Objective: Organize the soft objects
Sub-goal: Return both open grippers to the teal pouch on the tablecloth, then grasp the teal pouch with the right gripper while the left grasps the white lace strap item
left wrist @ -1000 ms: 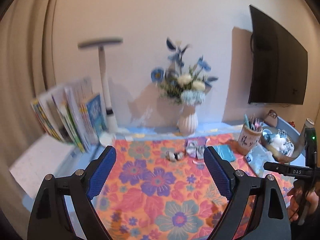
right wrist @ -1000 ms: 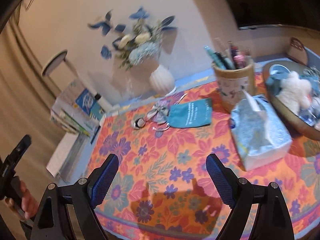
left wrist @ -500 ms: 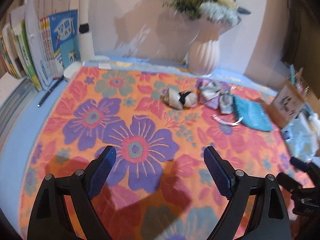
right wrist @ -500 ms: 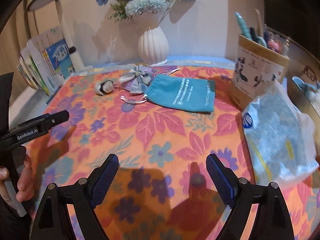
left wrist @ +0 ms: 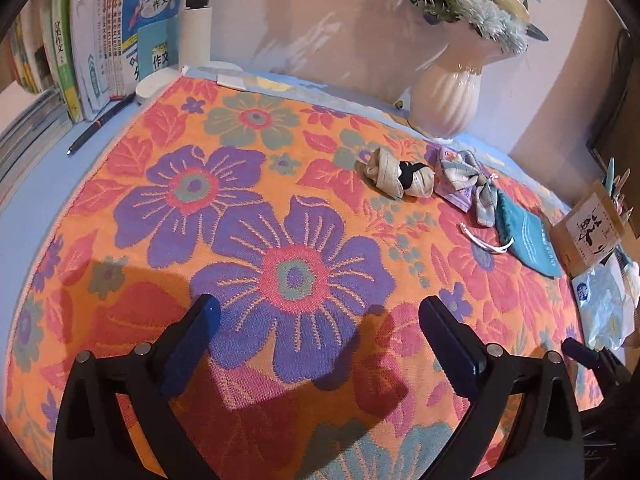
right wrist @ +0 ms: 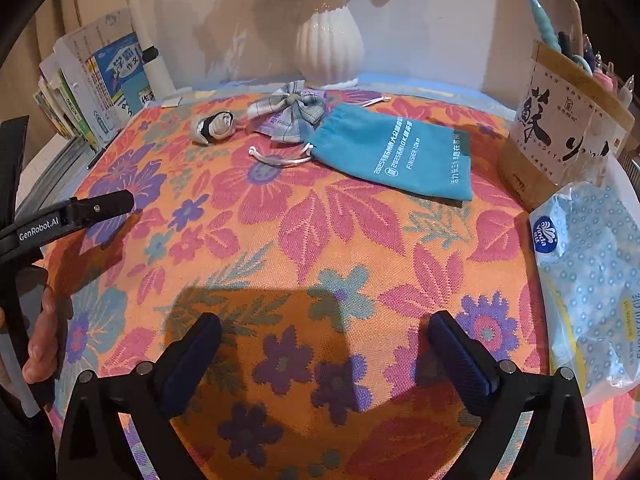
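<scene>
Three soft things lie in a row at the back of the floral cloth (left wrist: 248, 248): a rolled beige sock with a black band (left wrist: 400, 174) (right wrist: 212, 127), a plaid bow (left wrist: 466, 178) (right wrist: 288, 108), and a teal drawstring pouch (left wrist: 528, 240) (right wrist: 394, 152). My left gripper (left wrist: 318, 320) is open and empty, low over the cloth, well short of the sock. My right gripper (right wrist: 324, 340) is open and empty, low over the cloth in front of the pouch. The left gripper's side also shows in the right wrist view (right wrist: 76, 216).
A white ribbed vase (left wrist: 446, 96) with flowers stands behind the soft things. Books (left wrist: 100, 32) and a pen (left wrist: 100, 124) are at the back left. A pen holder (right wrist: 568, 136) and a tissue pack (right wrist: 592, 280) stand on the right.
Both grippers have dropped and tilted down toward the cloth and moved forward; the soft things now look nearer. Both stay open and empty.
</scene>
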{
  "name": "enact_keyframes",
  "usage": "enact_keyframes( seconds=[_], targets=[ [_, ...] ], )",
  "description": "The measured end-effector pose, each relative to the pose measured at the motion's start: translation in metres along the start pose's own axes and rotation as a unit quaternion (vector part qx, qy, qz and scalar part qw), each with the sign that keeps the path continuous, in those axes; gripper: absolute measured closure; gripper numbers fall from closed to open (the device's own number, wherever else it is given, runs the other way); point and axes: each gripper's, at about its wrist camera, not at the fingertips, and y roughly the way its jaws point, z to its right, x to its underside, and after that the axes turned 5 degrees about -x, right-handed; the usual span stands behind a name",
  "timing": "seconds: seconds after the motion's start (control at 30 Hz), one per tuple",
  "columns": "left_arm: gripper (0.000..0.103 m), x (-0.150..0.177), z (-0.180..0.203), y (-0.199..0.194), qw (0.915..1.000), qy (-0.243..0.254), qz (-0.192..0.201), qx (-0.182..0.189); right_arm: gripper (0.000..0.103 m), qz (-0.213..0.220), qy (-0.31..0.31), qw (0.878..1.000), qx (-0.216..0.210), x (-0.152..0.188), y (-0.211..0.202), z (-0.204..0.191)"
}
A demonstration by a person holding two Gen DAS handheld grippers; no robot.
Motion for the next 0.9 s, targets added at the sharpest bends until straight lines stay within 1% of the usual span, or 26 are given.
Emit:
enact_keyframes(
  seconds=[0.17, 0.23, 0.3, 0.33, 0.4, 0.43, 0.47, 0.5, 0.53, 0.57, 0.6, 0.63, 0.7, 0.77, 0.8, 0.87, 0.9],
  targets=[
    [0.001, 0.000, 0.008, 0.005, 0.9992, 0.025, -0.008, -0.029, 0.000, -0.005, -0.005, 1.000, 0.006, 0.000, 0.001, -0.001],
    [0.001, 0.000, 0.013, 0.008, 0.9980, 0.043, -0.018, -0.043, 0.000, -0.014, -0.016, 1.000, 0.017, -0.001, 0.004, -0.005],
    [0.000, 0.002, 0.020, 0.012, 0.9931, 0.081, -0.040, -0.076, 0.000, -0.025, -0.023, 0.999, 0.028, -0.001, 0.005, -0.008],
    [0.000, 0.002, 0.022, 0.011, 0.9913, 0.096, -0.044, -0.078, 0.000, -0.036, -0.020, 0.999, 0.029, -0.001, 0.005, -0.008],
    [0.001, 0.000, 0.018, 0.008, 0.9892, 0.096, -0.091, -0.064, 0.000, -0.071, -0.018, 0.997, 0.029, -0.002, 0.004, -0.008],
    [0.002, -0.004, 0.013, 0.006, 0.9880, 0.086, -0.117, -0.052, 0.000, -0.107, -0.021, 0.994, 0.022, -0.006, 0.004, -0.007],
    [0.002, -0.010, 0.007, 0.002, 0.9888, 0.071, -0.126, -0.035, 0.000, -0.127, -0.008, 0.992, 0.021, -0.009, 0.004, -0.003],
    [0.002, -0.017, 0.002, -0.004, 0.9906, 0.056, -0.124, -0.018, 0.000, -0.129, 0.021, 0.991, 0.029, -0.013, 0.001, 0.005],
    [0.002, -0.027, -0.001, -0.011, 0.9926, 0.043, -0.113, -0.010, 0.000, -0.122, 0.045, 0.991, 0.035, -0.016, -0.002, 0.012],
    [0.002, -0.033, -0.002, -0.015, 0.9940, 0.038, -0.103, -0.010, 0.000, -0.102, 0.083, 0.991, 0.033, -0.023, -0.007, 0.024],
    [0.002, -0.047, -0.001, -0.022, 0.9961, 0.034, -0.079, -0.017, 0.000, -0.086, 0.103, 0.991, 0.023, -0.028, -0.009, 0.031],
    [0.002, -0.057, 0.002, -0.024, 0.9971, 0.036, -0.064, -0.020, 0.000, -0.071, 0.123, 0.990, 0.013, -0.034, -0.008, 0.039],
    [0.001, -0.075, 0.011, -0.015, 0.9976, 0.041, -0.056, -0.007, 0.000, -0.056, 0.157, 0.986, 0.016, -0.046, 0.004, 0.051],
    [0.002, -0.089, 0.018, 0.005, 0.9973, 0.035, -0.064, 0.009, 0.000, -0.046, 0.169, 0.984, 0.031, -0.054, 0.018, 0.056],
    [0.002, -0.096, 0.022, 0.018, 0.9978, 0.027, -0.056, 0.020, 0.000, -0.035, 0.170, 0.984, 0.042, -0.058, 0.021, 0.055],
    [0.002, -0.102, 0.028, 0.038, 0.9986, 0.028, -0.042, 0.019, 0.000, -0.015, 0.158, 0.985, 0.071, -0.069, 0.030, 0.049],
    [0.002, -0.104, 0.033, 0.046, 0.9986, 0.034, -0.037, 0.018, 0.000, -0.014, 0.152, 0.986, 0.072, -0.074, 0.034, 0.045]
  ],
)
